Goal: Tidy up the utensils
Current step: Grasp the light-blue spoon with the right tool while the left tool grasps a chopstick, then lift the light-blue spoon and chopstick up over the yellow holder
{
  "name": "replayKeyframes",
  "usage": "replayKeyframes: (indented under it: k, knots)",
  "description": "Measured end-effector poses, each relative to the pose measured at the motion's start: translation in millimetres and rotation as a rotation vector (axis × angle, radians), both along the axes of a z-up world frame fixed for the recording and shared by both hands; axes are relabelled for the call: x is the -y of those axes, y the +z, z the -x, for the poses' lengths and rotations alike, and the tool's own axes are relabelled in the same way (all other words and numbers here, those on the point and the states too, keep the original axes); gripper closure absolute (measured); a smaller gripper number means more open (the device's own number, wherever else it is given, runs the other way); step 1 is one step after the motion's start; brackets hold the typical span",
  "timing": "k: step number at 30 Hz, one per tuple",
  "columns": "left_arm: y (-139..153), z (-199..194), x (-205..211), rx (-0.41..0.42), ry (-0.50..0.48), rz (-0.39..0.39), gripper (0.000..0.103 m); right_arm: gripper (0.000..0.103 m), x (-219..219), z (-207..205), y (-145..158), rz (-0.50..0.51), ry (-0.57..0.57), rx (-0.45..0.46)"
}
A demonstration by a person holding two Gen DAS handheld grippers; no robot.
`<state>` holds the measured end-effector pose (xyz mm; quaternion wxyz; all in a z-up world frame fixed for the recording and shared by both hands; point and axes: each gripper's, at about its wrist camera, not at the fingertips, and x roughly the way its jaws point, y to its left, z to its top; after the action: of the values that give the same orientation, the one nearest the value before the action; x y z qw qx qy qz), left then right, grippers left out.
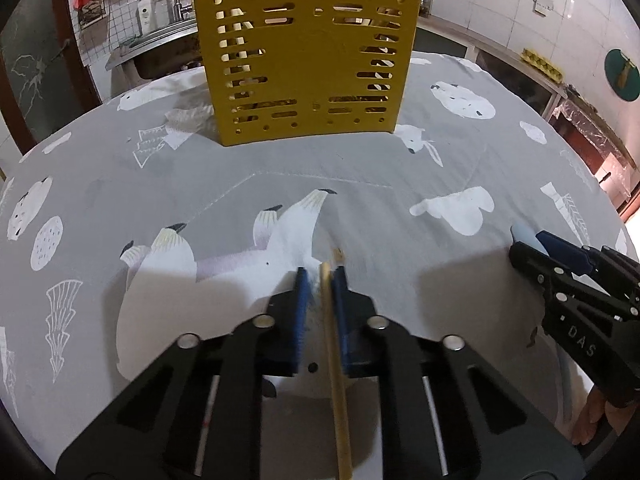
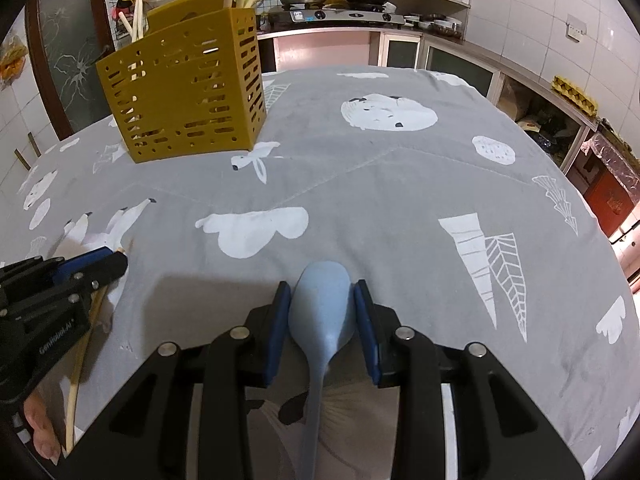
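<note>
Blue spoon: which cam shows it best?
Right wrist: the blue spoon shows whole, bowl between the right hand-held gripper's fingers, handle running back beneath. Left wrist catches only its pale tip poking past that hand-held gripper at the frame's right edge.

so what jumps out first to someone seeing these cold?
The yellow slotted utensil holder at the far side of the grey printed tablecloth, sticks already poking out its top. Nearer, the right gripper frames a pale blue spoon, and the left gripper is shut on a wooden chopstick.
</note>
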<state>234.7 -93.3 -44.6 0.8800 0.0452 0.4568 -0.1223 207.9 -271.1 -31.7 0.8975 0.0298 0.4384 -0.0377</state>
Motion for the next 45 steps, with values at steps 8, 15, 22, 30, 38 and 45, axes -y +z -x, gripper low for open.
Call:
replayKeyframes:
  k: [8,15,22,30,38,45]
  knots:
    - [8,-4,-1,0.015,0.001,0.024,0.099,0.07,-1,5,10,-0.007,0.003,0.034]
    - [36,1,-10,0.116,0.015,0.048,0.099,0.07,-4,5,30,-0.023,0.01,0.094]
    - [72,2,-33,0.243,0.069,0.085,0.099,0.07,-10,3,50,-0.03,0.012,0.177]
    - [99,0,-58,0.361,0.118,0.118,0.099,0.07,-17,-2,73,-0.042,0.002,0.31]
    - [124,2,-69,0.48,0.139,0.128,0.099,0.07,-21,-7,91,-0.037,-0.005,0.42]
    - [141,6,-70,0.558,0.13,0.13,0.1,0.07,-29,-8,99,-0.01,0.004,0.497]
